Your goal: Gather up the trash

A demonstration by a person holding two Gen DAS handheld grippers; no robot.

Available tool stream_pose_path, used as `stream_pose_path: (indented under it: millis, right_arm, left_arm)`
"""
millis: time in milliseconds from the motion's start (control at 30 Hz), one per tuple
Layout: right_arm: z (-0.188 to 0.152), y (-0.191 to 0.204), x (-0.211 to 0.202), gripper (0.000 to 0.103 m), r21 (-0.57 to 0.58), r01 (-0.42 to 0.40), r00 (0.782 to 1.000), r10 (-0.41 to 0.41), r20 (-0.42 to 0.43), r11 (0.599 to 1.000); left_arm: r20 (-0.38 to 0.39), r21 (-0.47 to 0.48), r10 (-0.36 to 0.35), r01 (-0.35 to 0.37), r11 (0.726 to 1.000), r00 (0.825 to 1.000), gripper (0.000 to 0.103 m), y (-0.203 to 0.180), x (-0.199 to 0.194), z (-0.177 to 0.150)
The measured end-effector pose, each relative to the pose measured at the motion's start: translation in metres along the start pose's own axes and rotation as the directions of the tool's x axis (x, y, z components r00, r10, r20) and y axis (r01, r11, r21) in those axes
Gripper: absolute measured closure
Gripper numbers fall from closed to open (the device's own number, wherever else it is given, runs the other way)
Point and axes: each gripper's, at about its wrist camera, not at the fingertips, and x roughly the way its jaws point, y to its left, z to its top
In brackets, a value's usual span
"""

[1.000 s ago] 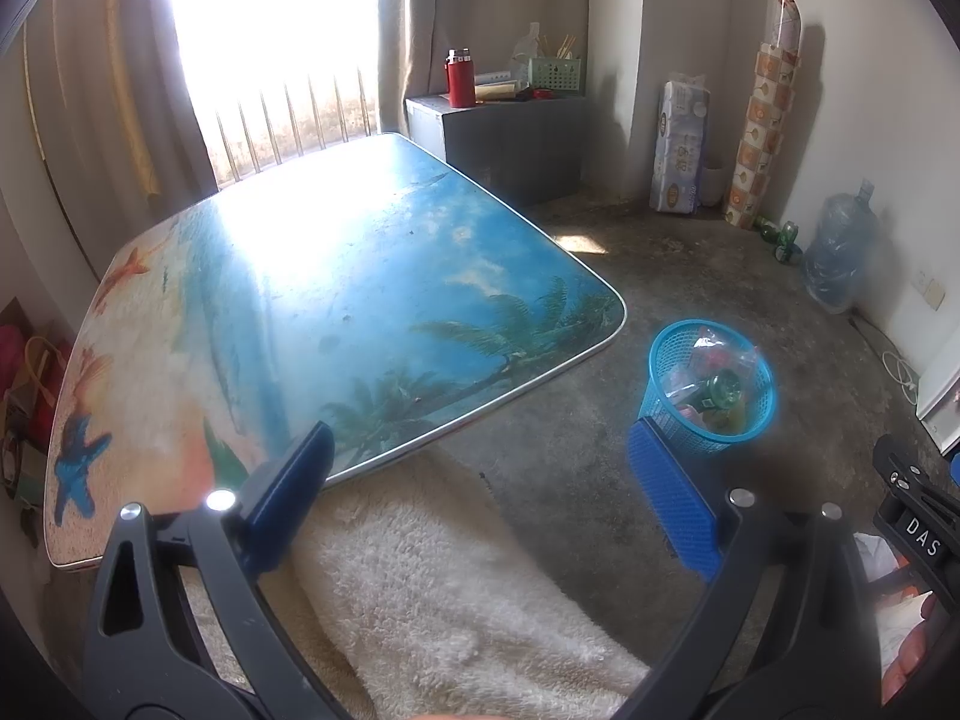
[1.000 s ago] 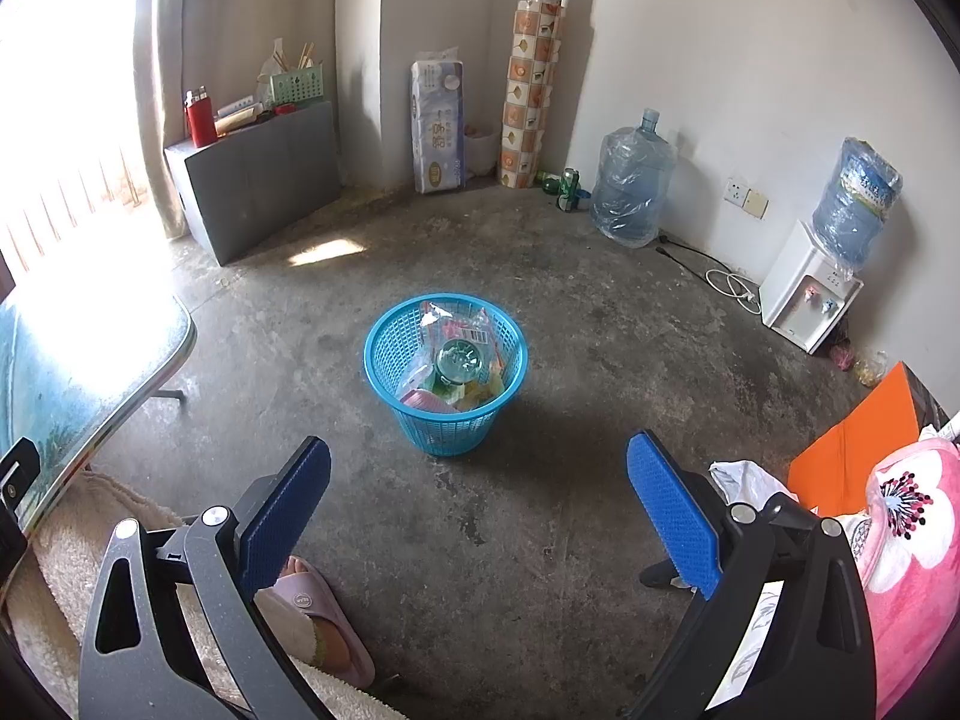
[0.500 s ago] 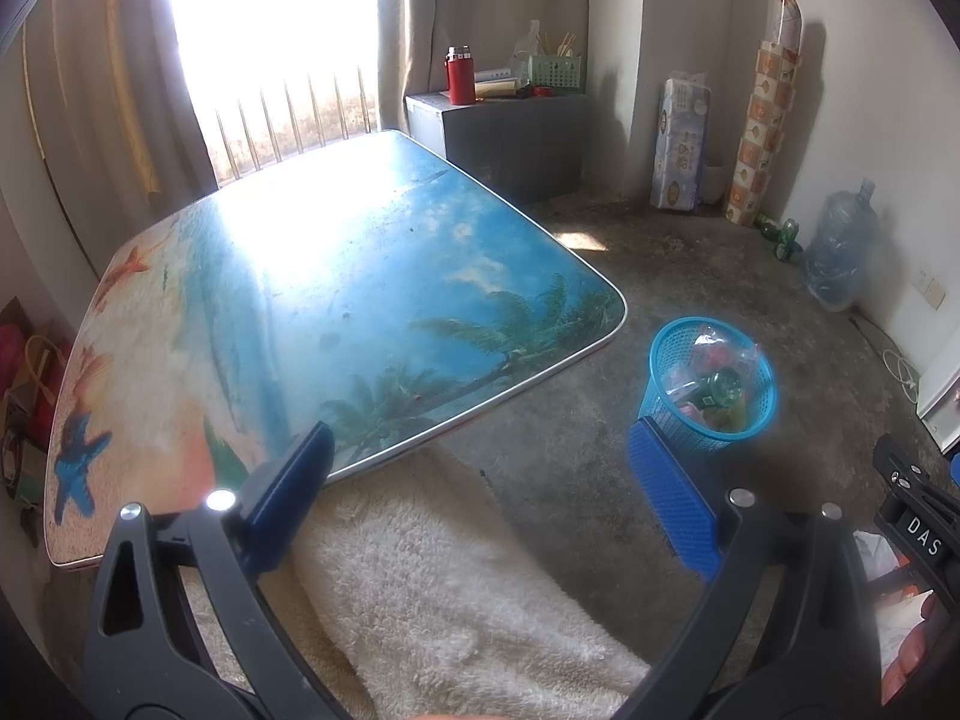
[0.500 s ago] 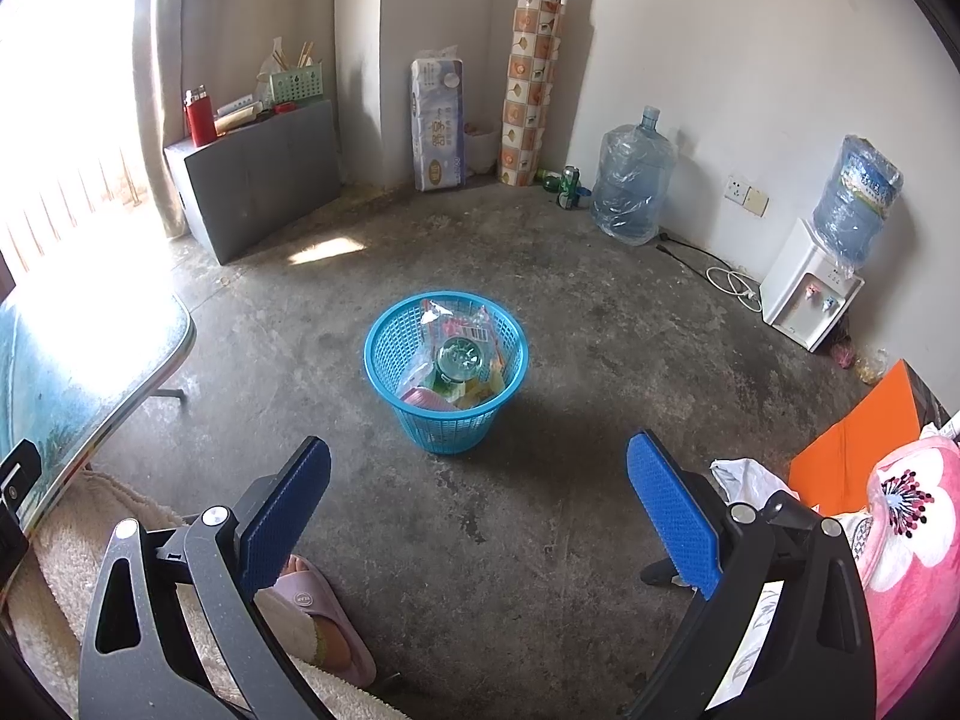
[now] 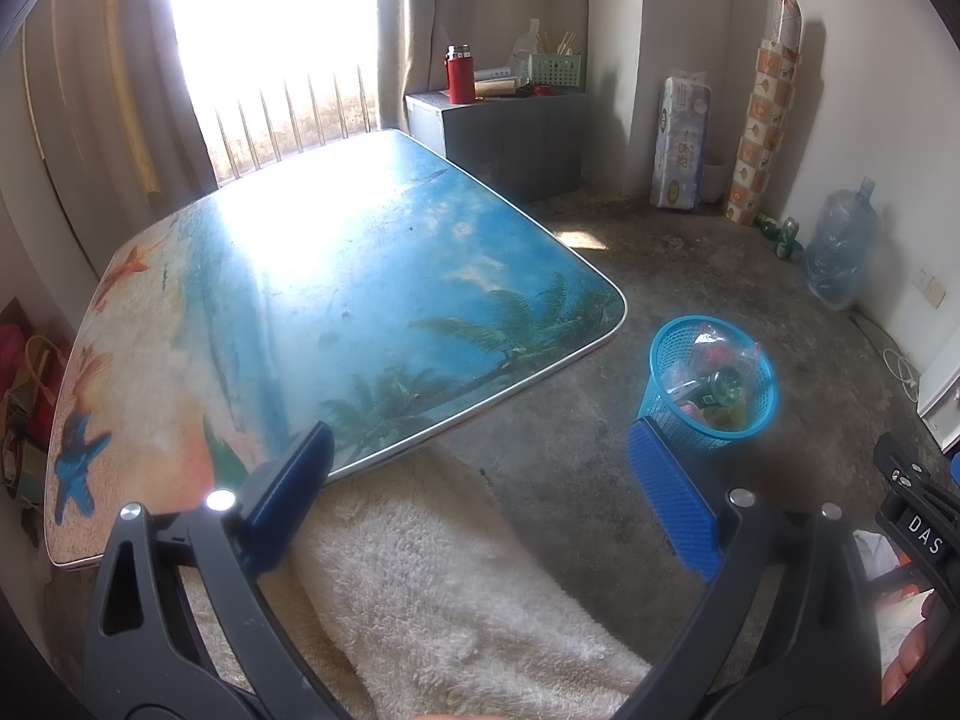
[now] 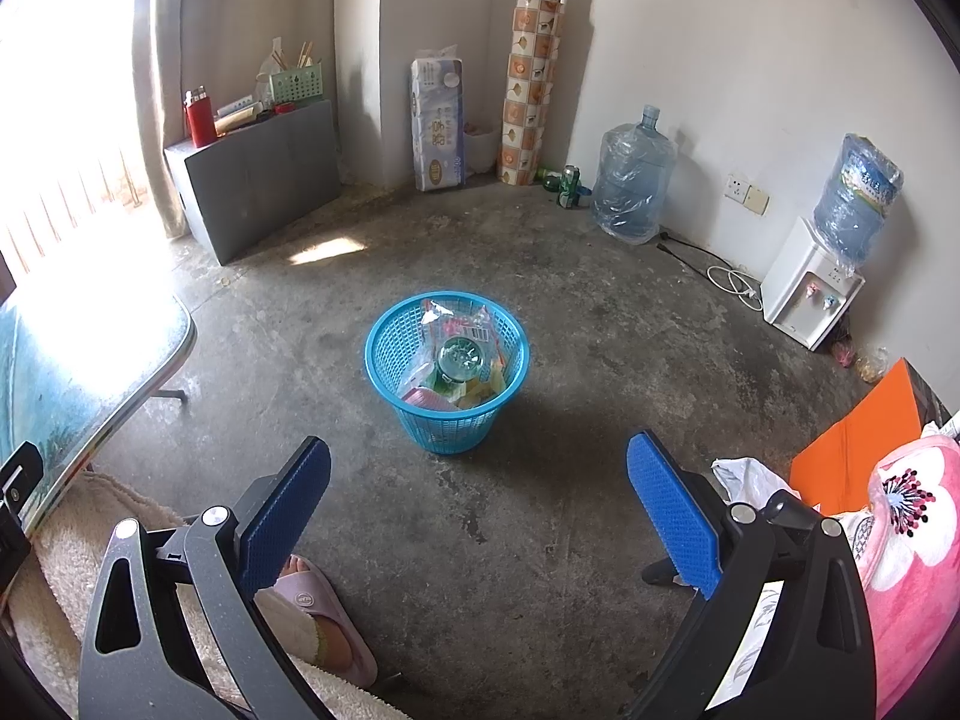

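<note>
The right wrist view shows the blue mesh basket point(image 6: 447, 372) in the middle of the frame, standing on the grey concrete floor point(image 6: 540, 510). It is full of trash: clear plastic wrappers point(image 6: 456, 315), a green bottle point(image 6: 459, 357) and some yellow and pink bits. The right gripper point(image 6: 478, 498) is at the bottom of the frame. Its blue pads point(image 6: 672, 510) are spread wide apart and hold nothing. A foot in a pink slipper point(image 6: 318, 618) shows at the lower left.

In the left wrist view, the left gripper point(image 5: 480, 492) is also spread wide, with nothing between its pads. The beach-picture table point(image 5: 336, 300) fills the middle and left of the frame. The basket point(image 5: 711, 384) sits on the floor at the right, near the table's corner. A fluffy white cloth point(image 5: 432, 588) lies at the bottom.
</note>
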Motion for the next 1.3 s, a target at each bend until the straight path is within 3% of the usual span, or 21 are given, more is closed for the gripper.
stream_pose_path:
  millis: [1300]
  right_arm:
    - [-0.0025, -0.0007, 0.0006, 0.007, -0.001, -0.001, 1.0, 0.001, -0.004, 1.0]
  left_arm:
    - [-0.009, -0.001, -0.003, 0.003, 1.0, 1.0, 0.009, 0.0009, 0.0009, -0.0072]
